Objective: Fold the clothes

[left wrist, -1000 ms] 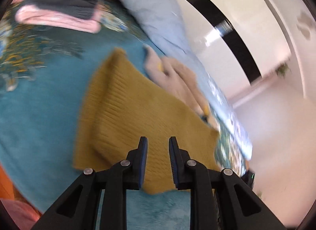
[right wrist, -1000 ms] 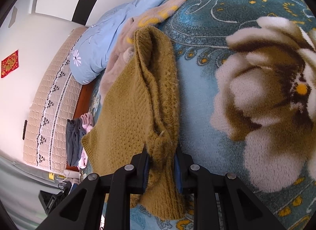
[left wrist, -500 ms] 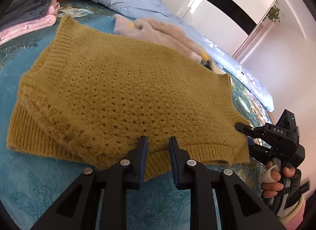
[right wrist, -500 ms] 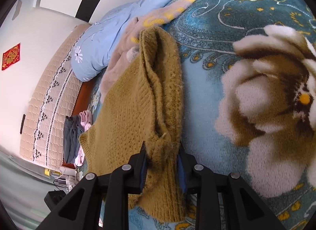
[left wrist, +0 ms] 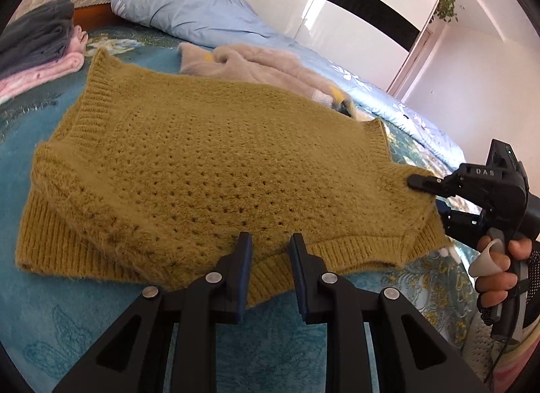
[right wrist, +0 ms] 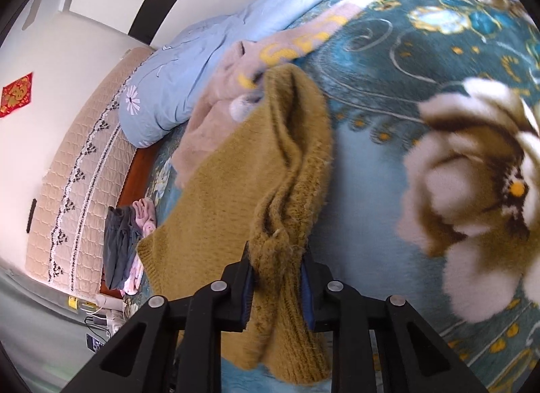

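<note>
— What do we see from the left wrist?

— At the far-left corner of the bed, a folded stack of grey and pink clothes. A bare strip of teal plush blanket runs along the near edge. The mustard knit sweater lies folded mid-bed, ribbed hem toward us, open-stitch weave on top. Our left gripper hangs over that hem, jaws parted, nothing between them. Behind the sweater, a fuzzy beige garment and a pale blue floral duvet. At the right, our right gripper pinches the sweater's corner, and the hand holding it shows.

— And the right wrist?

— What the other view hides: a quilted beige headboard and a red wall hanging at the left, then the sweater bunched in thick folds, the right gripper clenched on it. Rightward, open blanket with a large cream-and-brown flower.
</note>
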The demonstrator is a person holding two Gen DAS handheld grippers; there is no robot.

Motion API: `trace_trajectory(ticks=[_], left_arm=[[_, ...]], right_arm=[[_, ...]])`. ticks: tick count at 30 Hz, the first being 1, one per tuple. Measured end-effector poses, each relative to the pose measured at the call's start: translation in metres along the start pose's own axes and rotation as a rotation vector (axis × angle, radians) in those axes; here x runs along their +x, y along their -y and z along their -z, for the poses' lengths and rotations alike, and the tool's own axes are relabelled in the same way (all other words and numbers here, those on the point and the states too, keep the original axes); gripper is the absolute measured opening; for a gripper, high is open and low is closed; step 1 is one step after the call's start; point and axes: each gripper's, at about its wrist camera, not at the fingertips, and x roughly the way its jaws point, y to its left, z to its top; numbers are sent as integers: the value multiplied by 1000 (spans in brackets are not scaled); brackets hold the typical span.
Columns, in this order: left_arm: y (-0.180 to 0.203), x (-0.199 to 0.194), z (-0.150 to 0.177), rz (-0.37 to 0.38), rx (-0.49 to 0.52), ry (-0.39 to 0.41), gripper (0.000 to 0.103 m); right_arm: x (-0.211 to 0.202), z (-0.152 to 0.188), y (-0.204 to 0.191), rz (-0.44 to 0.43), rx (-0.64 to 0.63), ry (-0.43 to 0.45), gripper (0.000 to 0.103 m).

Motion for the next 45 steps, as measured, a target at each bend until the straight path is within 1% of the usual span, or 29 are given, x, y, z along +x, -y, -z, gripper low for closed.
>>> trace_trajectory(ticks=[3, 6, 9, 10, 12, 15, 17, 20, 21, 24, 26, 28, 30, 32, 34, 37, 38, 39, 40, 43, 45], left_arm=[[-14, -4, -3, 80, -84, 3, 23], [-36, -26, -8, 195, -178, 76, 23], [-57, -55, -9, 256, -234, 159, 23], [-65, -65, -10, 264, -249, 185, 23], [-82, -82, -13, 256, -269, 229, 23], [-114, -105, -15, 239, -340, 296, 23], [-135, -120, -17, 227, -387, 340, 23], [-166, -137, -15, 203, -456, 385, 23], [-174, -140, -12, 199, -481, 392, 23], [-195, -145, -6, 223, -558, 409, 23], [-201, -145, -4, 235, -576, 410, 23], [-203, -143, -4, 242, -578, 407, 23], [-203, -139, -5, 254, -579, 400, 23], [-203, -134, -5, 264, -579, 386, 23], [-201, -130, -4, 266, -577, 374, 23], [-201, -123, -4, 287, -584, 357, 24], [-202, -120, -5, 295, -587, 352, 25], [-202, -117, -5, 303, -589, 345, 26], [-201, -116, -6, 309, -589, 338, 31], [-198, -110, -7, 318, -578, 317, 36], [-194, -105, -9, 318, -566, 294, 43]], right_arm=[[-3, -6, -28, 24, -35, 8, 24], [-7, -13, -55, 49, -70, 16, 23], [-10, -13, -111, 52, -205, 47, 23], [-9, -12, -128, 48, -243, 49, 23], [-5, -5, -167, 22, -328, 52, 23], [9, 19, -226, -20, -495, 32, 23], [25, 49, -260, -38, -622, -5, 23], [61, 97, -290, -31, -766, -99, 23], [75, 109, -292, -14, -782, -132, 23], [114, 141, -292, 43, -819, -228, 23], [133, 158, -288, 73, -842, -271, 23], [144, 168, -284, 91, -845, -297, 23], [148, 173, -278, 105, -857, -302, 23], [148, 175, -279, 111, -862, -301, 25], [146, 172, -279, 74, -854, -316, 27], [142, 169, -279, 18, -841, -337, 38], [141, 167, -277, -25, -814, -351, 44], [136, 163, -272, -68, -780, -360, 46], [131, 161, -267, -94, -750, -355, 47], [112, 142, -245, -80, -682, -289, 49], [99, 126, -223, -58, -621, -248, 50]])
